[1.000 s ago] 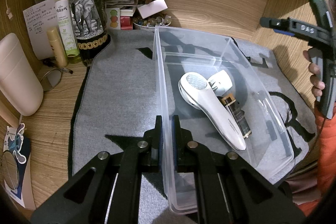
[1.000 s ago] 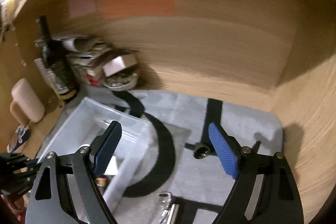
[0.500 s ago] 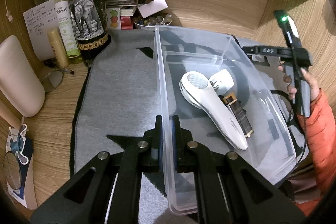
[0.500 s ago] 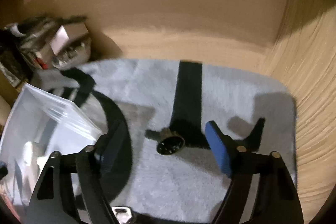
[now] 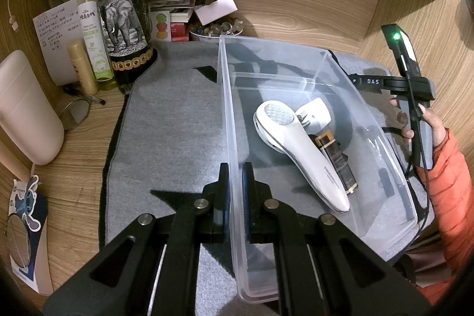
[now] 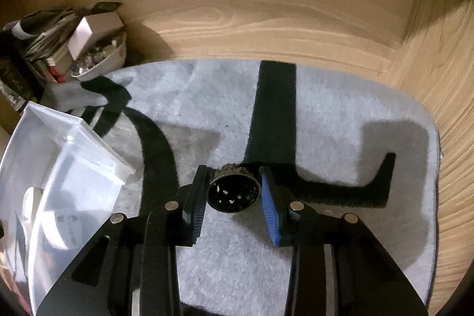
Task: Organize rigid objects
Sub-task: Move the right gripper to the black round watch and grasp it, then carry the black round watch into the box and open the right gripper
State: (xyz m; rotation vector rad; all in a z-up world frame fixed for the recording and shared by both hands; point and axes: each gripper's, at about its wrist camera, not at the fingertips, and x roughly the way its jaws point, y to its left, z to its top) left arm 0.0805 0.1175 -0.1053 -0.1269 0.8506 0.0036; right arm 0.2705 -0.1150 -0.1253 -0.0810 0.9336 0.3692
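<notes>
Meanwhile our left tongs (image 5: 234, 182) pinch the clear bin (image 5: 323, 64) wall; rightward, our right tongs (image 6: 234, 194) sit half-open around the dark round cap (image 6: 232, 193) on the mat – small, stiff, likely light – so we'd squeeze its ribbed sides.

Open grey mat (image 5: 166, 138) lies left of the clear bin (image 5: 385, 138). The wine bottle (image 5: 124, 19), spray bottle (image 5: 93, 46) and bead bowl (image 5: 216, 30) crowd its far-left edge.

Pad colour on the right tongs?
Blue, ribbed pads on the right tongs; clearest in the right wrist view.
</notes>
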